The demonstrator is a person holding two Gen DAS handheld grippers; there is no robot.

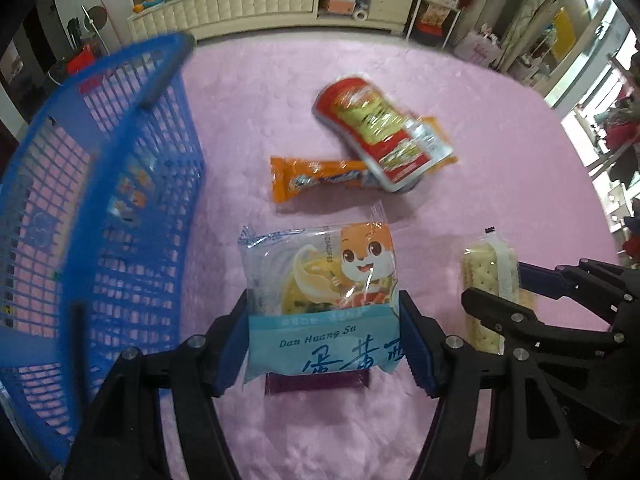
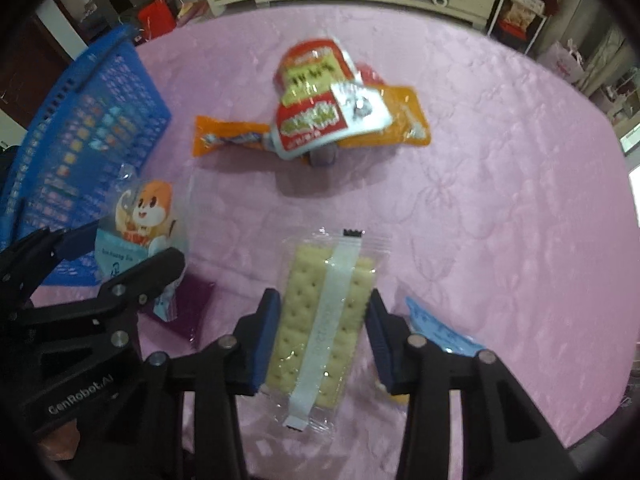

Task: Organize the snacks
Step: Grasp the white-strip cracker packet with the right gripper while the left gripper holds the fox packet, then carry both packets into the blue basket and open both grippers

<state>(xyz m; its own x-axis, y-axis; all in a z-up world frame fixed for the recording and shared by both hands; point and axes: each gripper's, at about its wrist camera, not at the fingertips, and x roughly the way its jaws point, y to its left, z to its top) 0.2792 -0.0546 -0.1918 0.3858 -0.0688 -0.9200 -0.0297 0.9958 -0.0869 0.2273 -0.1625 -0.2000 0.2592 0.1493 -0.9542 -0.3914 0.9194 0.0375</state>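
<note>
Altogether six loose snack packets show, plus one blue basket (image 1: 132,184) at the far left with packets dimly visible through its mesh. The left gripper (image 1: 324,340) has its fingers clamped on the pale blue pastry packet (image 1: 320,280) (a cartoon squirrel on it), with a purple packet (image 1: 316,384) beneath. The right gripper (image 2: 324,336) has its fingers about the clear cracker packet (image 2: 324,312); whether both pads press, I cannot tell. Farther off lie one orange wrapper (image 1: 316,180) and a red-and-white bag (image 1: 380,132) overlapping it. Another blue packet (image 2: 440,332) peeks out at the right. Pink quilted cloth (image 1: 500,168) covers the counter; a cream cabinet (image 1: 264,0) and cluttered shelves stand beyond.
</note>
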